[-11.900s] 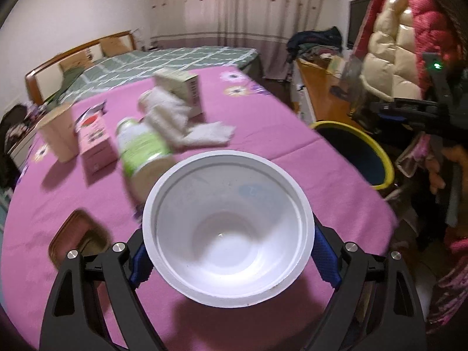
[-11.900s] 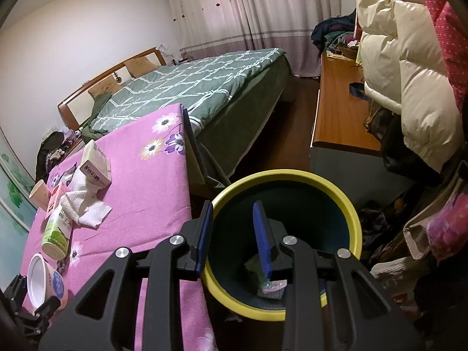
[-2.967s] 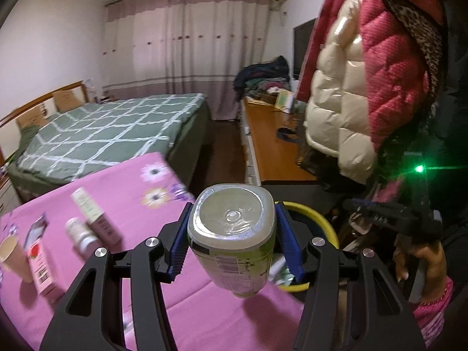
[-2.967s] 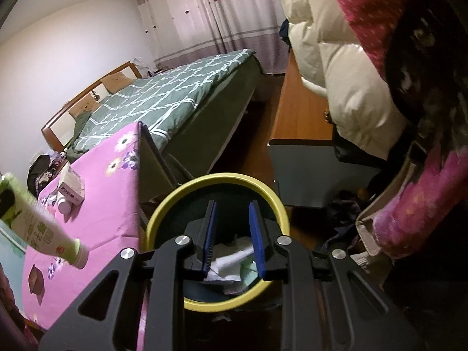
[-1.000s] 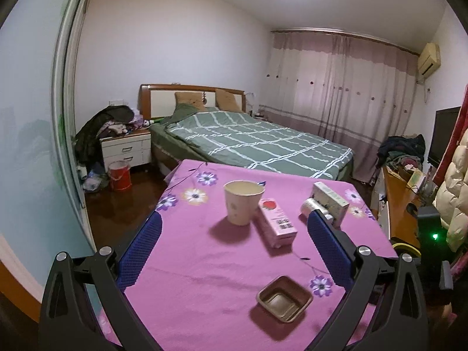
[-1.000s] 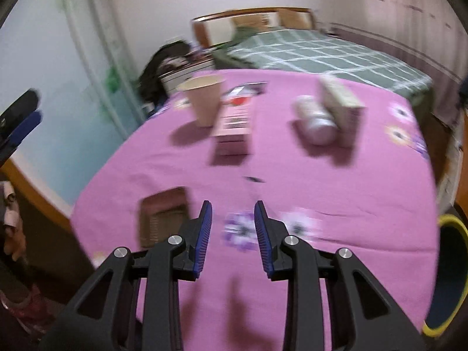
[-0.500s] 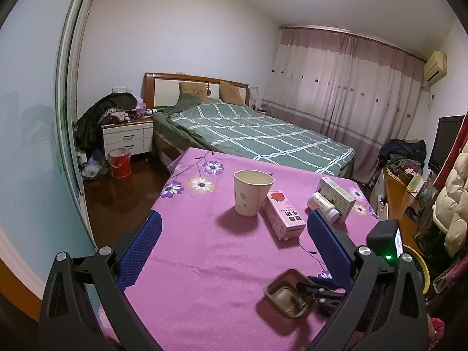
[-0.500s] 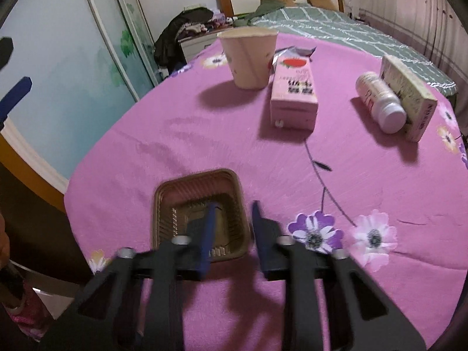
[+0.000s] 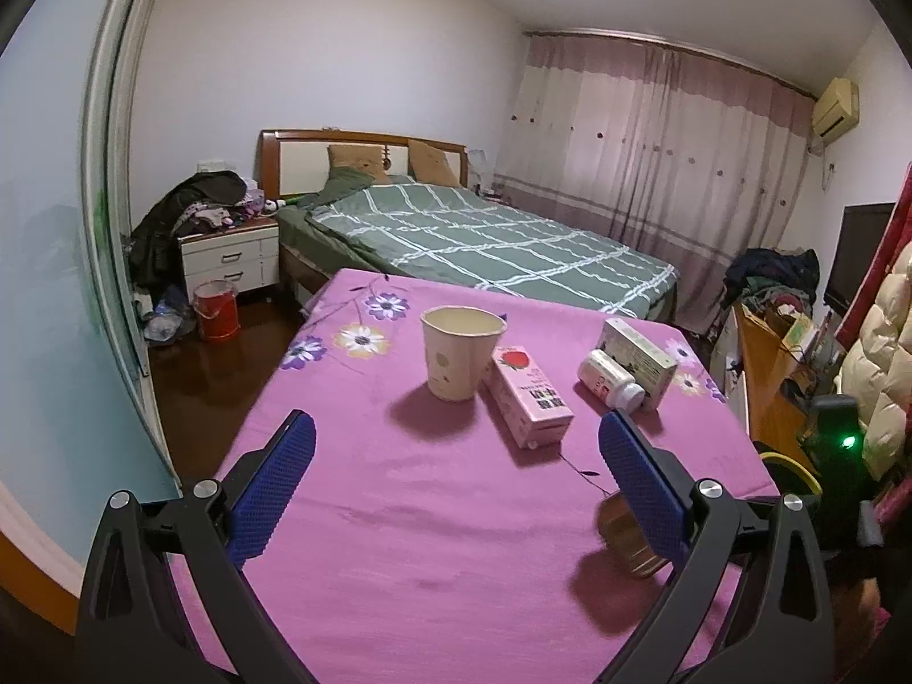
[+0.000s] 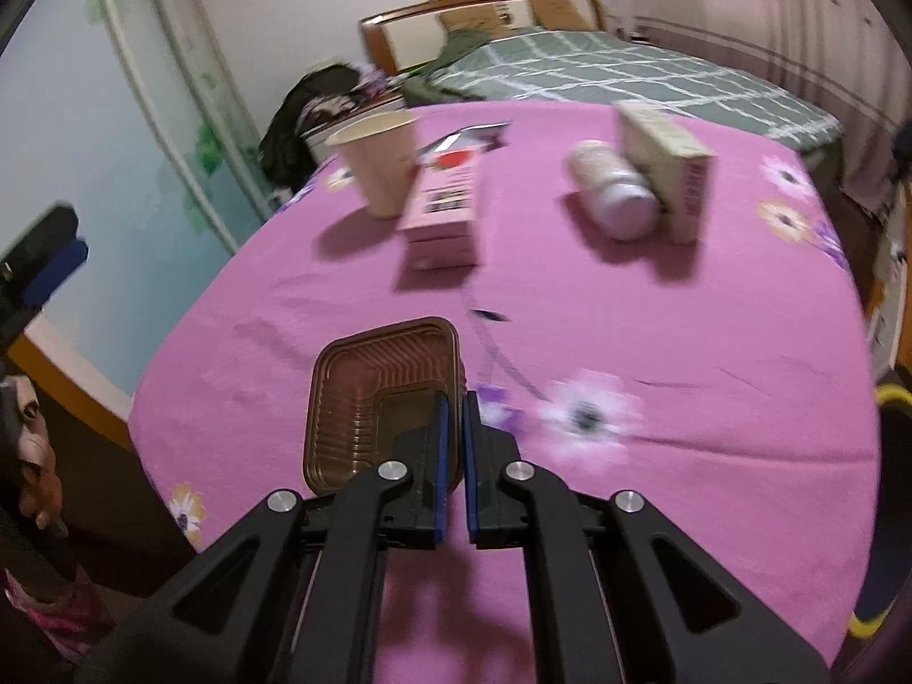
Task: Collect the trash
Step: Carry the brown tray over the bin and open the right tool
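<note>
In the left wrist view, four pieces of trash sit in a loose row across the middle of the purple flowered table [image 9: 399, 484]. Leftmost is one paper cup [image 9: 460, 352], upright and open-topped, pale with a faint print. Just beside it on its right lies one pink carton [image 9: 530, 395] with a strawberry picture, flat on its long side. Further right lies one white bottle [image 9: 609, 379] on its side, touching one pale box [image 9: 638, 355] behind it. The left gripper [image 9: 453, 476] hangs at the bottom of the frame with its blue pads spread wide and nothing between them.

A fifth item, one brown plastic tray [image 10: 379, 393], shows best in the right wrist view, at lower centre of the frame. It is shallow, roughly square with rounded corners, glossy and ribbed in steps toward a flat bottom, and sits tilted. The right gripper [image 10: 453, 456] is clenched on the tray's right wall, one blue pad inside and one outside. In the left wrist view this tray appears at lower right, lifted above its shadow on the cloth. One yellow-rimmed bin [image 10: 889, 513] shows at the right edge.
</note>
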The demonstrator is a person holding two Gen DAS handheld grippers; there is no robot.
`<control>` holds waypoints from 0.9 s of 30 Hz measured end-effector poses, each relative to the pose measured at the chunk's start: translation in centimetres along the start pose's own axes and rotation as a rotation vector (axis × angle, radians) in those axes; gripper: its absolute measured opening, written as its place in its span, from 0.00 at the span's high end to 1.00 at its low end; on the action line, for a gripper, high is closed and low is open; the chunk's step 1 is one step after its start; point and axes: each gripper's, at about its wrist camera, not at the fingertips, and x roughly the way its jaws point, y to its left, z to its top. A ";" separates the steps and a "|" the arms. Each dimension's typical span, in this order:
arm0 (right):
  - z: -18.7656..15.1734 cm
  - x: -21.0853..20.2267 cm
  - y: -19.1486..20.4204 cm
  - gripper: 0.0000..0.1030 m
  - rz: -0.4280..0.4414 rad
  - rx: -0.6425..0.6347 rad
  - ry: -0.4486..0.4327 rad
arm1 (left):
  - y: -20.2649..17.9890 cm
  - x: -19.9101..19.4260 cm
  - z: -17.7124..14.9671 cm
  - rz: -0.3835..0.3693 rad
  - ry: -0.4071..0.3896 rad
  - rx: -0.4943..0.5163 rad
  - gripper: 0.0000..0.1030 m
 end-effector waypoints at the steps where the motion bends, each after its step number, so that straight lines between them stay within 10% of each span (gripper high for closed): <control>1: 0.0 -0.5 -0.8 0.95 -0.011 0.017 -0.006 | -0.5 0.4 -0.1 -0.010 0.007 0.003 0.05; 15: -5.2 -10.2 -18.0 0.95 -0.252 0.392 -0.145 | -5.4 2.8 -0.9 -0.059 0.054 0.068 0.05; 27: -8.3 -12.4 -24.7 0.95 -0.368 0.544 -0.175 | -8.4 5.1 -1.2 -0.085 0.093 0.112 0.05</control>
